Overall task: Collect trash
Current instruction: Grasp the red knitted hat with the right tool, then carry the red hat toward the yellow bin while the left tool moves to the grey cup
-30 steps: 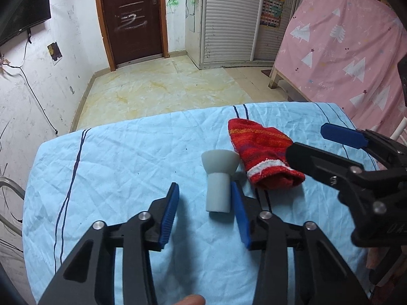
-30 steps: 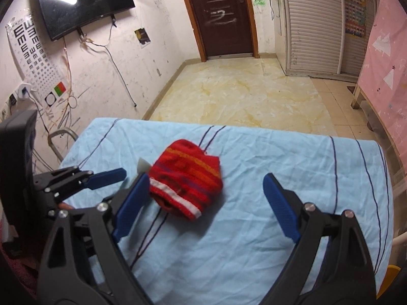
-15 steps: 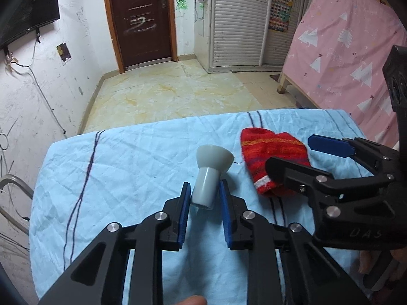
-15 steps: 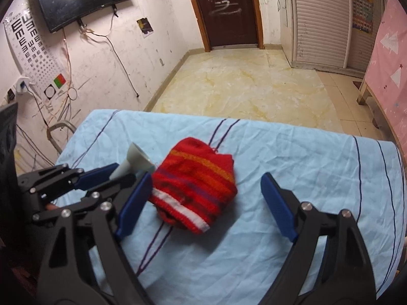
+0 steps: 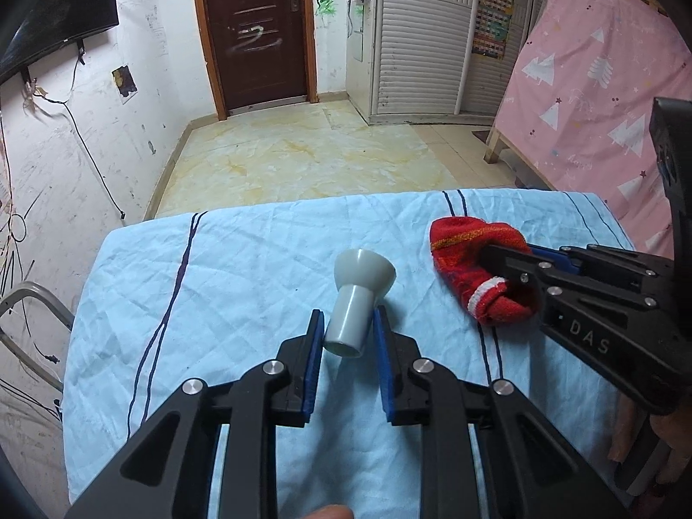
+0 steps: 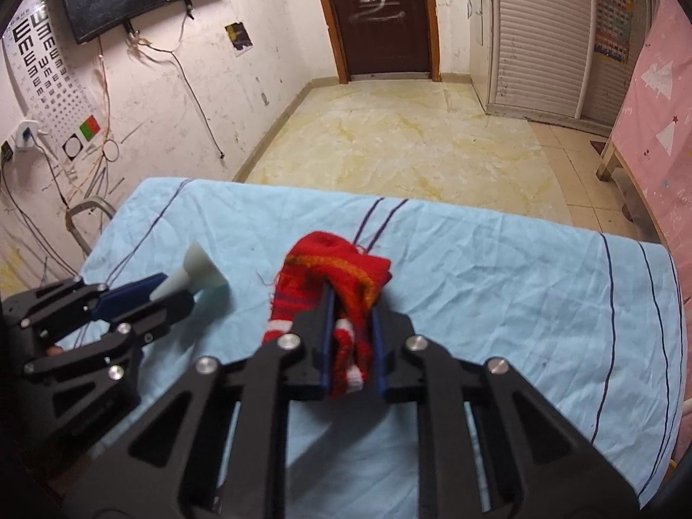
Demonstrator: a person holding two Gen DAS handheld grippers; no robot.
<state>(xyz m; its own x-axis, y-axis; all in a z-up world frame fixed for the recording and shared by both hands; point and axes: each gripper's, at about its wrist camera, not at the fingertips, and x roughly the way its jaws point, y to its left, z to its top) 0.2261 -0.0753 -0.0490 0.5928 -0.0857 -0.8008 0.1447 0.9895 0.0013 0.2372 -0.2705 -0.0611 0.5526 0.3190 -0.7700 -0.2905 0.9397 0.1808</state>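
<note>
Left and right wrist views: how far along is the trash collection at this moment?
Both pickups look done. The left gripper is shut on the grey funnel-shaped piece, and the right gripper clamps the red knitted sock. Both items still hang close over the blue sheet. Carrying and dropping them remains; no bin shows in either view.

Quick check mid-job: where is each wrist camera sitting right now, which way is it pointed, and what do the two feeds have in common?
Left wrist: on the left gripper, looking forward over the blue-sheeted table toward the door; it holds the grey funnel.
Right wrist: on the right gripper, facing likewise; it clamps the red sock.
Shared: both show table, door, funnel, sock and the other gripper.
</note>
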